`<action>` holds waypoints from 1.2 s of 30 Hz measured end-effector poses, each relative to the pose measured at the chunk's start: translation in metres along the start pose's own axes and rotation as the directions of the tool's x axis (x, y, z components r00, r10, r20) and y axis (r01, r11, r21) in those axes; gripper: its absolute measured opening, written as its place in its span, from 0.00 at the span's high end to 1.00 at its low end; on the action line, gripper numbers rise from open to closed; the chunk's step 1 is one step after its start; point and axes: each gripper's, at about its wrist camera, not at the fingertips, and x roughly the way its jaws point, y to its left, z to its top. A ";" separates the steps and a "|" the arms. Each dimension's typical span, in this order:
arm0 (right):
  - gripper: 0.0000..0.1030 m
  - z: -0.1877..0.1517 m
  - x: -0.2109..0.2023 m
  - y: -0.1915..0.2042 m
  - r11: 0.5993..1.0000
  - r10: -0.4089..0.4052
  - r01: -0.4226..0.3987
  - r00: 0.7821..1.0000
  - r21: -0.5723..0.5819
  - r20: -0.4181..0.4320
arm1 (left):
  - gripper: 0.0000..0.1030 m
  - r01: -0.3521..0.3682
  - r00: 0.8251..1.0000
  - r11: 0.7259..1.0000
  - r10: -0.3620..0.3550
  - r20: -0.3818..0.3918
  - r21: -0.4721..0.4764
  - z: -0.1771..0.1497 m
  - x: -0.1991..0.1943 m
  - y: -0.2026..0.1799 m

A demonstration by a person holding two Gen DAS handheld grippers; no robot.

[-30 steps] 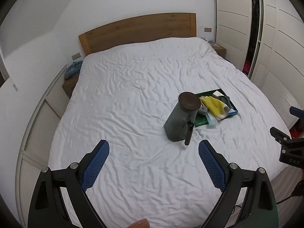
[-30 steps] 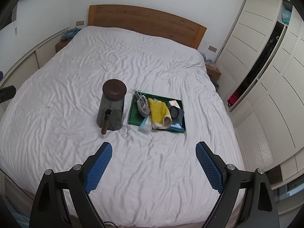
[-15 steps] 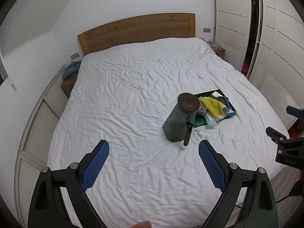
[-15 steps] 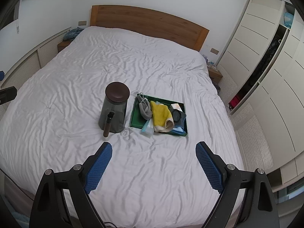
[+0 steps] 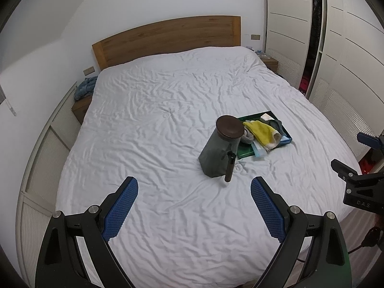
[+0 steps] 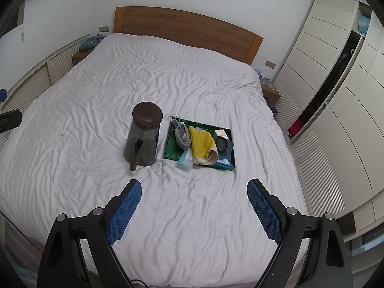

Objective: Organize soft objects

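Partly hidden behind the dark lidded jug: green tray of soft things, on the near half of the white bed. Yellow cloth, grey roll, blue pieces overlapping; smaller items hard to make out. Left claw and right claw spread wide, holding nothing. Wooden headboard, white wardrobes alongside.

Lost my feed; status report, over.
Left gripper and right gripper open, empty. Soft items piled in green tray. Lidded jar beside tray.
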 end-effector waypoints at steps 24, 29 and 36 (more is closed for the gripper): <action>0.12 -0.009 -0.011 -0.002 1.000 0.002 -0.002 1.000 -0.014 0.007 | 0.10 0.041 0.999 0.999 -0.041 -0.001 0.009 -0.006 -0.011 -0.007; 0.12 -0.009 -0.011 -0.002 1.000 0.002 -0.002 1.000 -0.014 0.008 | 0.10 0.039 0.999 0.999 -0.039 0.004 0.017 -0.007 -0.011 -0.011; 0.12 -0.009 -0.012 -0.001 1.000 0.000 0.000 1.000 -0.014 0.007 | 0.10 0.048 0.999 0.999 -0.048 0.003 0.021 -0.006 -0.011 -0.009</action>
